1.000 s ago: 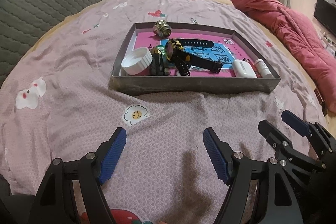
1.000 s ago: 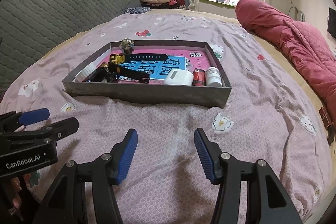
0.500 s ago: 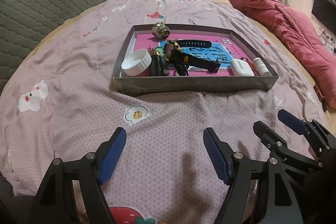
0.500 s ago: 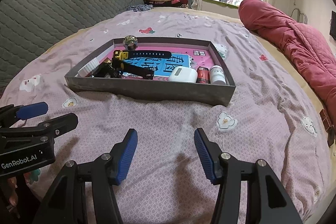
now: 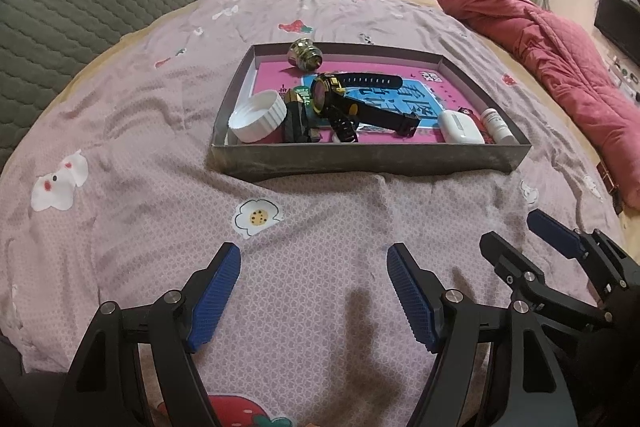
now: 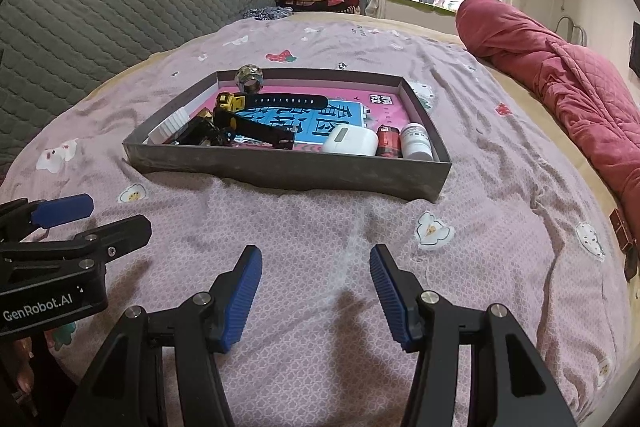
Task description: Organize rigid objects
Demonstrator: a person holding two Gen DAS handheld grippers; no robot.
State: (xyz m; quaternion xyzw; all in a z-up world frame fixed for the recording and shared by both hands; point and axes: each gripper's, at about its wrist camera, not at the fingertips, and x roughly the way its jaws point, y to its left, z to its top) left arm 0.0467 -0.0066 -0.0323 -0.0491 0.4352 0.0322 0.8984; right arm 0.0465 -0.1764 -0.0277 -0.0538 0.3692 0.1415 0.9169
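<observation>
We see the pink bedsheet (image 5: 140, 131) bearing a grey tray (image 5: 372, 159) — watch (image 5: 352, 103), white cap (image 5: 260, 115), earbud case (image 6: 350, 141) inside it. Our left gripper (image 5: 314, 291) and right gripper (image 6: 316, 291) hover near the tray — both spread apart, empty.

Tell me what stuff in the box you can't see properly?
- Small black item, both views: tangled behind the watch; what it is stays unclear.
- White cap, right wrist view: mostly hidden by the box wall.
- Bottle label, both views: too small to read.
</observation>
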